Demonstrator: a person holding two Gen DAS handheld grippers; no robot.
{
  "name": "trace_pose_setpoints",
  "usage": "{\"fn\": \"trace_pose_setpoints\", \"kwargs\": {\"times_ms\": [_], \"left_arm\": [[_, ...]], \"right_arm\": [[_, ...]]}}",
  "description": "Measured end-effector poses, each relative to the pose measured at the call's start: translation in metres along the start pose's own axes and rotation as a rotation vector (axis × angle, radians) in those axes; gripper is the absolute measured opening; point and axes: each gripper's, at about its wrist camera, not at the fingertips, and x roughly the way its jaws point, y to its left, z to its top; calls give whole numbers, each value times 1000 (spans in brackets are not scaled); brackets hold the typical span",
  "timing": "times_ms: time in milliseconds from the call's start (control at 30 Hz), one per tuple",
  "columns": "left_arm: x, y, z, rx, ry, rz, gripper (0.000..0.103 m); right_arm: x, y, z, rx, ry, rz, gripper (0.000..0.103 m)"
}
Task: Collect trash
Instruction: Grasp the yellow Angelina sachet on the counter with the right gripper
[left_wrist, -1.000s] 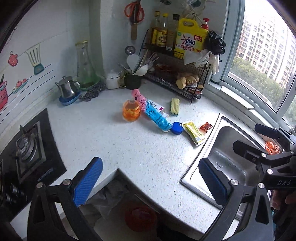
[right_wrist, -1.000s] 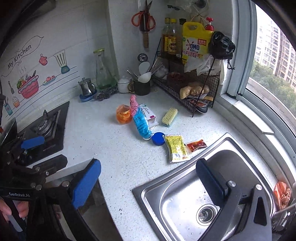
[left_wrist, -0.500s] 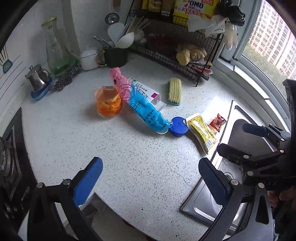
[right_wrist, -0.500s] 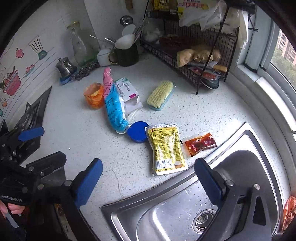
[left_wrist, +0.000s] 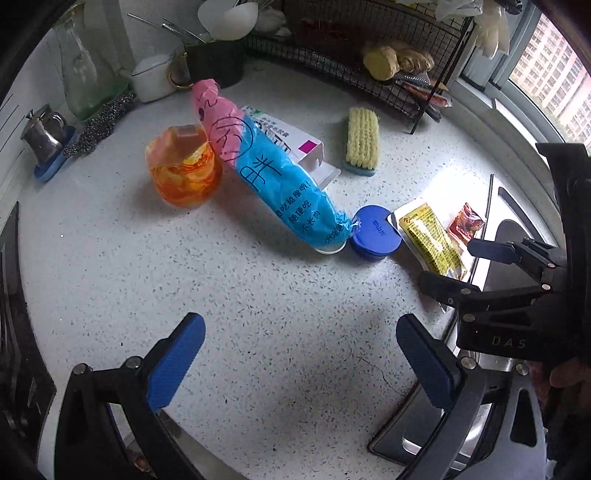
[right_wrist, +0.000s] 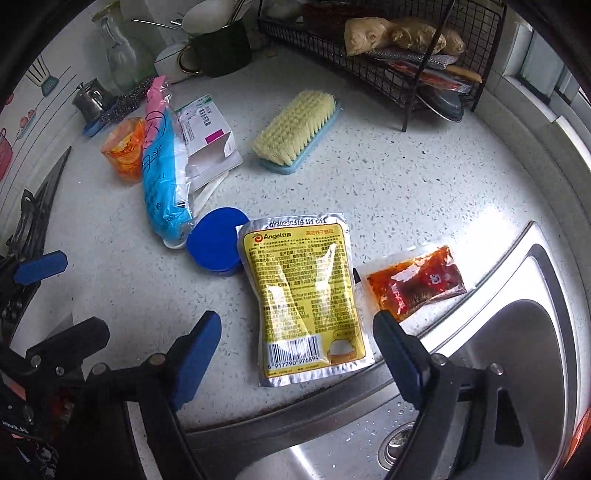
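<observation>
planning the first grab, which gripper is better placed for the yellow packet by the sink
Right. The right gripper has open jaws straddling the yellow packet, while the open left gripper faces bare countertop.

Your right gripper (right_wrist: 295, 343) gapes over the yellow packet (right_wrist: 306, 288), nothing between | flanks: blue lid (right_wrist: 216, 245) touches packet's left corner, red sauce sachet (right_wrist: 415, 282) just right, sink rim (right_wrist: 480, 295) behind it | left gripper (left_wrist: 301, 354): bare speckled counter (left_wrist: 229, 295) ahead up to the blue-pink bag (left_wrist: 280, 184).
</observation>
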Motion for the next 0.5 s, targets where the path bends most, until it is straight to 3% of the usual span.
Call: {"fn": "trace_pose_setpoints", "kwargs": {"times_ms": [100,333,500], "left_arm": [[5,-1,2,0,10,7,103],[5,2,5,-3,17,17,103],[-4,4,6,-7,7,11,103]], "right_arm": [[5,-2,3,10,17,27,83],[13,5,4,-93,15,-28,56],[10,1,4,-60,20,37,45]]}}
